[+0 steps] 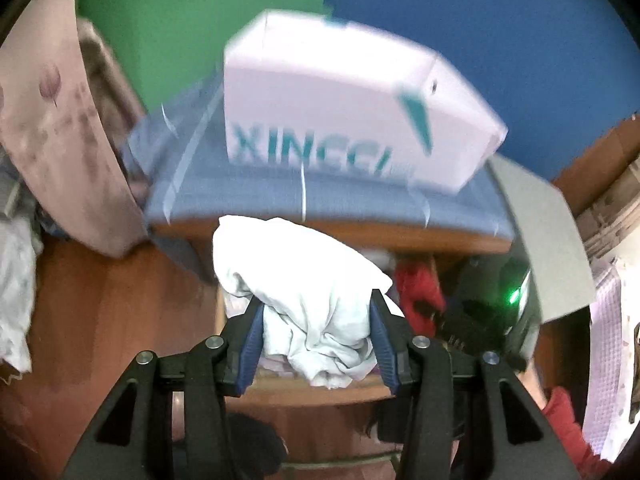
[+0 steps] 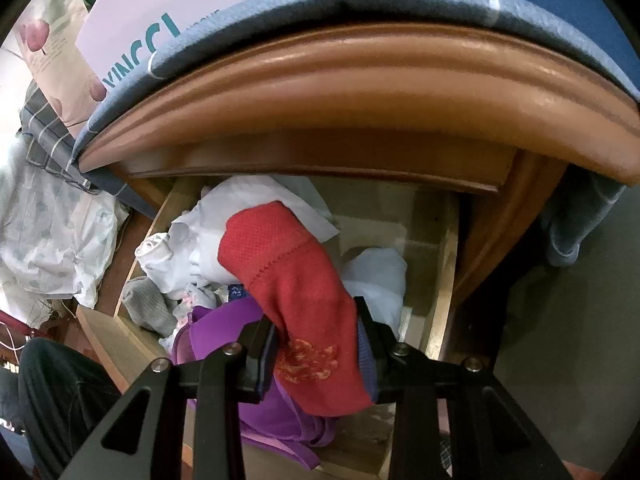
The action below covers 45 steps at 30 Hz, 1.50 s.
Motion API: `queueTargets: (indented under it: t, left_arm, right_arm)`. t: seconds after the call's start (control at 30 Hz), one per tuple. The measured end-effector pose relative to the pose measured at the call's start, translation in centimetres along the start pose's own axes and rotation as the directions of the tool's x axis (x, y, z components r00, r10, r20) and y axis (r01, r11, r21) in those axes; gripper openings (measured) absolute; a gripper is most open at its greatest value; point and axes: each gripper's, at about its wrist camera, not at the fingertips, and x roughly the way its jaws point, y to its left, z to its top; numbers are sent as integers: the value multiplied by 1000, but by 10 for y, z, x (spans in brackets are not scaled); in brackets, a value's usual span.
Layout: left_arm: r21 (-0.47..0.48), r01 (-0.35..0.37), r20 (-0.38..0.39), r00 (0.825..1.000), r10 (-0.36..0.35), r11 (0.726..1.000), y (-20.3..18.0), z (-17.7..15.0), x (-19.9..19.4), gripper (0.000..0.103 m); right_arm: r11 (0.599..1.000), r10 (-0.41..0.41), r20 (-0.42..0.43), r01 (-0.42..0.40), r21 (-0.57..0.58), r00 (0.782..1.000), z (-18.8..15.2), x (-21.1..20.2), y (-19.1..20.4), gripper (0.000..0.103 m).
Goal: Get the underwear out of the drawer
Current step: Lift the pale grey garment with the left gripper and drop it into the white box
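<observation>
The left gripper (image 1: pixel 316 320) squeezes white underwear (image 1: pixel 296 264) up above the drawer (image 2: pixel 444 264). The right gripper (image 2: pixel 316 340) squeezes red underwear (image 2: pixel 292 272) just over it.

box (image 1: pixel 320 96) on cloth-covered cabinet top (image 1: pixel 320 196), clothes (image 2: pixel 192 256) in drawer (image 2: pixel 444 280) beneath

Your left wrist camera looks steeply down from above the cabinet top, taking in the white box (image 1: pixel 340 108) and blue cloth (image 1: pixel 320 196). Your right wrist camera sits closer, peering into the open drawer (image 2: pixel 448 264). Both share the box, cloth and drawer.
</observation>
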Motion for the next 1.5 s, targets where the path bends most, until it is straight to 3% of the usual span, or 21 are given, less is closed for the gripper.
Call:
queueTargets:
  t: [0.13, 0.27, 0.63, 0.8, 1.2, 1.5]
  left_arm:
    - [34, -49, 110, 993, 45, 998, -3, 39, -33, 45]
    - [39, -72, 165, 984, 65, 997, -1, 73, -41, 45]
    - [26, -156, 201, 968, 147, 987, 6, 166, -12, 45]
    - [77, -173, 196, 968, 155, 982, -8, 195, 16, 45]
    - [70, -196, 63, 979, 192, 978, 1, 204, 85, 47]
    - [54, -209, 6, 978, 209, 976, 10, 192, 106, 53]
  right_arm:
    - [1000, -6, 20, 6, -7, 1000, -1, -6, 0, 34]
    - [1000, -12, 62, 13, -25, 998, 1, -17, 4, 34]
    - [1000, 25, 104, -27, 15, 994, -9, -34, 6, 34]
    - [999, 22, 92, -25, 31, 995, -8, -33, 0, 34]
    - [999, 13, 93, -17, 39, 996, -8, -27, 0, 34]
    - [999, -2, 96, -3, 46, 995, -8, -27, 2, 34]
